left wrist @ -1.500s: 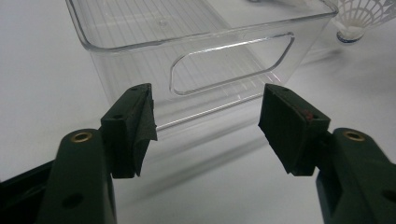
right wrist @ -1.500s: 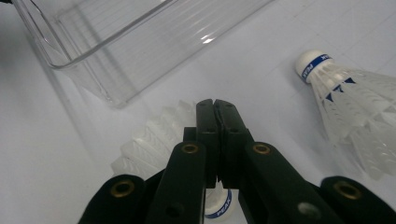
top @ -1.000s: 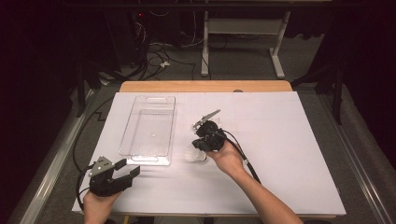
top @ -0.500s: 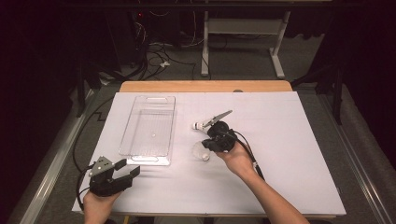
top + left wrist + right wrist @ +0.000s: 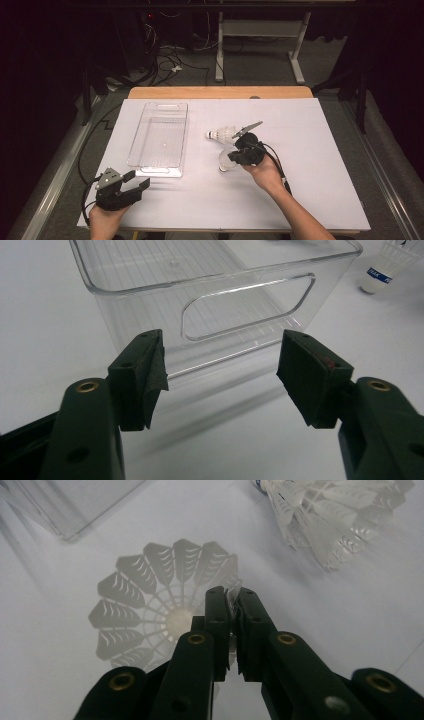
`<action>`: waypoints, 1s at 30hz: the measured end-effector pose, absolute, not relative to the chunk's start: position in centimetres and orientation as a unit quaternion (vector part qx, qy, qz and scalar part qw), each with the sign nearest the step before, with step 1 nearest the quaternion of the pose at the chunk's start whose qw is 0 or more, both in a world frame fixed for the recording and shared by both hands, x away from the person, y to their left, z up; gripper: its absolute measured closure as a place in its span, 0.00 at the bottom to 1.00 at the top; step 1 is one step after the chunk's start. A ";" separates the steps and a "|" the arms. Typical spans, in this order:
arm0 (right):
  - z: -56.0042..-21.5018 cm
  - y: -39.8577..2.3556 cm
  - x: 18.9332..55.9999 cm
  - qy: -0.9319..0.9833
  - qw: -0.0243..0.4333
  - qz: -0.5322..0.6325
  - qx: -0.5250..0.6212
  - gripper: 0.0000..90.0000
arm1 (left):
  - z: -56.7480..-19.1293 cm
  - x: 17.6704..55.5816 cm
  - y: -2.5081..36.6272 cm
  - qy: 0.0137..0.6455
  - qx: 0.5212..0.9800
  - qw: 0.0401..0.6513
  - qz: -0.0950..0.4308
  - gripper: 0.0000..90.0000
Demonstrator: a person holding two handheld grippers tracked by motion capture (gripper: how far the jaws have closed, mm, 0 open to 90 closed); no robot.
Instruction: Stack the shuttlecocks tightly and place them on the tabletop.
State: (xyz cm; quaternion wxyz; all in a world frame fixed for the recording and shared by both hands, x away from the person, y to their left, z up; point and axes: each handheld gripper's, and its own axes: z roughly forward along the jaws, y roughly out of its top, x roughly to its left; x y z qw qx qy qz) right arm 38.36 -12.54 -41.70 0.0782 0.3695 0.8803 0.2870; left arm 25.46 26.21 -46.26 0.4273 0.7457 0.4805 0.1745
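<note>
We have the right gripper (image 5: pixel 232 605) pinching the skirt edge of a white feathered shuttlecock (image 5: pixel 160 617) standing on the white table (image 5: pixel 310 200), a second lying beyond its tips, neither yet in the clear plastic bin (image 5: pixel 210 295) ahead of our idle left gripper's (image 5: pixel 222 370) wide-spread jaws.

shuttlecock in right gripper (image 5: pixel 150 615): white, netted feather pattern
second shuttlecock (image 5: pixel 222 133): white, blue band on the cork
bin (image 5: pixel 160 137): clear, faintly ribbed
grippers' jaws: black
table cover (image 5: pixel 325 165): white
table edge (image 5: pixel 220 92): light wood
</note>
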 end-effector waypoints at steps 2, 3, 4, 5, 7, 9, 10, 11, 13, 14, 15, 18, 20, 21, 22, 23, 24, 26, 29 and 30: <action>-41.9 -12.9 38.4 0.879 0.078 0.287 0.372 0.95 | -46.3 25.5 26.2 0.481 0.745 0.427 0.176 0.41; -42.0 -13.1 38.4 0.879 0.079 0.286 0.372 0.95 | -46.3 25.4 26.2 0.482 0.745 0.426 0.176 0.41; -42.1 -13.2 38.3 0.878 0.078 0.286 0.375 0.95 | -46.3 25.4 26.2 0.482 0.745 0.427 0.176 0.41; -42.2 -13.4 38.3 0.878 0.078 0.287 0.375 0.95 | -46.2 25.4 26.2 0.482 0.744 0.427 0.176 0.41; -42.4 -13.6 38.3 0.878 0.077 0.286 0.377 0.95 | -46.3 25.4 26.2 0.483 0.744 0.427 0.176 0.41; -42.5 -13.8 38.3 0.877 0.077 0.285 0.379 0.94 | -46.3 25.4 26.2 0.483 0.744 0.427 0.176 0.41; -42.5 -13.8 38.4 0.877 0.077 0.285 0.379 0.94 | -46.2 25.4 26.2 0.482 0.745 0.427 0.176 0.41; -42.6 -13.9 38.4 0.877 0.078 0.283 0.379 0.94 | -46.2 25.4 26.2 0.482 0.745 0.427 0.176 0.41; -42.7 -14.0 38.5 0.878 0.078 0.282 0.380 0.94 | -46.2 25.4 26.2 0.482 0.745 0.426 0.176 0.41; -42.8 -14.1 38.5 0.878 0.079 0.283 0.379 0.94 | -46.2 25.4 26.2 0.482 0.745 0.426 0.176 0.41; -42.9 -14.1 38.5 0.878 0.079 0.282 0.379 0.94 | -46.2 25.4 26.2 0.482 0.745 0.426 0.176 0.41; -43.1 -14.3 38.6 0.877 0.079 0.281 0.382 0.94 | -46.2 25.4 26.1 0.481 0.746 0.425 0.176 0.41; -43.1 -14.3 38.6 0.877 0.079 0.280 0.383 0.93 | -46.2 25.4 26.1 0.481 0.746 0.426 0.176 0.41; -43.1 -14.4 38.6 0.877 0.079 0.280 0.383 0.93 | -46.2 25.4 26.1 0.481 0.746 0.426 0.176 0.41; -43.1 -14.4 38.6 0.877 0.080 0.280 0.383 0.93 | -46.2 25.4 26.1 0.481 0.745 0.426 0.176 0.41; -43.1 -14.4 38.6 0.877 0.080 0.280 0.383 0.93 | -46.2 25.4 26.1 0.481 0.746 0.426 0.176 0.41; -43.1 -14.5 38.6 0.877 0.080 0.278 0.383 0.92 | -46.2 25.4 26.1 0.481 0.747 0.425 0.175 0.41; -43.3 -14.5 38.7 0.877 0.082 0.275 0.386 0.92 | -46.2 25.4 26.1 0.480 0.747 0.425 0.175 0.41; -43.6 -14.8 39.0 0.876 0.082 0.273 0.390 0.92 | -46.2 25.4 26.1 0.481 0.746 0.426 0.175 0.41; -43.7 -14.8 39.1 0.874 0.081 0.273 0.393 0.92 | -46.2 25.4 26.1 0.481 0.746 0.426 0.175 0.41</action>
